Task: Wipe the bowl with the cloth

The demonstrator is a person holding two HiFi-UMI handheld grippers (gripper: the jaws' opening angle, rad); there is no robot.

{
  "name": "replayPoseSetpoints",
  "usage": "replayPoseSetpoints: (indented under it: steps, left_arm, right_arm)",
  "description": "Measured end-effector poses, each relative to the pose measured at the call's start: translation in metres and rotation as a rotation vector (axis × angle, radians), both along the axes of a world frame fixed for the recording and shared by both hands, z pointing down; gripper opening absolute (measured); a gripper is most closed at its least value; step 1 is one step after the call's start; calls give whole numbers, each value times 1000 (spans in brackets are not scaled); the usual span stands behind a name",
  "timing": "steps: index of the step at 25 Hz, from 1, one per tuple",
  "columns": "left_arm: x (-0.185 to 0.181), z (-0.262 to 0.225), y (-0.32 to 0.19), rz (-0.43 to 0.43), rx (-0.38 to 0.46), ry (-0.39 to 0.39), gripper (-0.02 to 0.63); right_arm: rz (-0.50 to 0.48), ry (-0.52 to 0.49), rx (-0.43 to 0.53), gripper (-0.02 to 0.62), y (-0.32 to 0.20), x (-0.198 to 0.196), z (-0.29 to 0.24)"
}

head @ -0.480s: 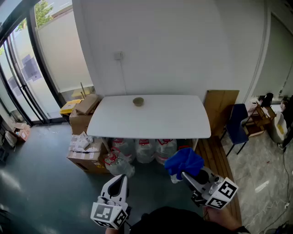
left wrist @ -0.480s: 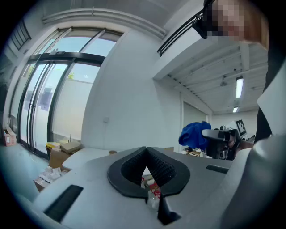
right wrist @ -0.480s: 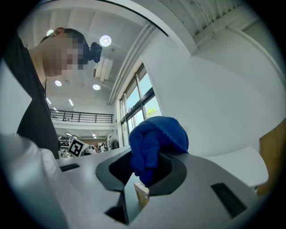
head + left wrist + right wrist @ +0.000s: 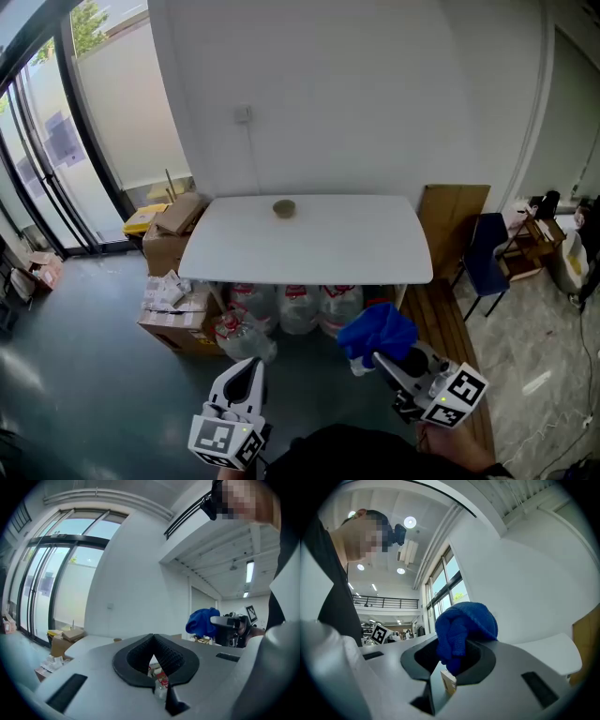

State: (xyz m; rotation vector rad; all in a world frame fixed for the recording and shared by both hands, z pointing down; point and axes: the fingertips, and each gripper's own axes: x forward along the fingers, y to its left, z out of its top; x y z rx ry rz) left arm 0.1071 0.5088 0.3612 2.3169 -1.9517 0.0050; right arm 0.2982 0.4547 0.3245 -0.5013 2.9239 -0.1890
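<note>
A small tan bowl [image 4: 284,207] sits near the far edge of the white table [image 4: 309,253], well ahead of both grippers. My right gripper [image 4: 380,354] is shut on a bunched blue cloth [image 4: 376,332], held low in front of the table's right part; the blue cloth [image 4: 461,627] bulges up out of its jaws. My left gripper [image 4: 247,367] is shut with nothing in it, held low to the left, its jaw tips together in the left gripper view [image 4: 153,645]. The blue cloth [image 4: 202,620] shows there too, at right.
Under the table lie several clear plastic bags [image 4: 298,309]. Cardboard boxes [image 4: 173,309] are stacked at the table's left end. A blue chair [image 4: 485,255] and a wooden board [image 4: 452,220] stand to the right. Glass doors [image 4: 47,159] line the left wall.
</note>
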Motion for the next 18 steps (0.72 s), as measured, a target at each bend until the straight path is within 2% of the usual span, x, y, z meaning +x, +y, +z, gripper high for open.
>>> replayPoseSetpoints:
  steps: [5,14,18]
  left_arm:
    - [-14,2,8,-11,-7,2,12]
    - [-81,17,36,-38,-46,23,12]
    - [-113,25,36,-53,-54,27,12]
  right_arm:
    - [-53,-4,-10,67,7,-22,1]
    - [-122,-18,-19,67,32,-107,4]
    - [-118,3,-66,67,36,-124,21]
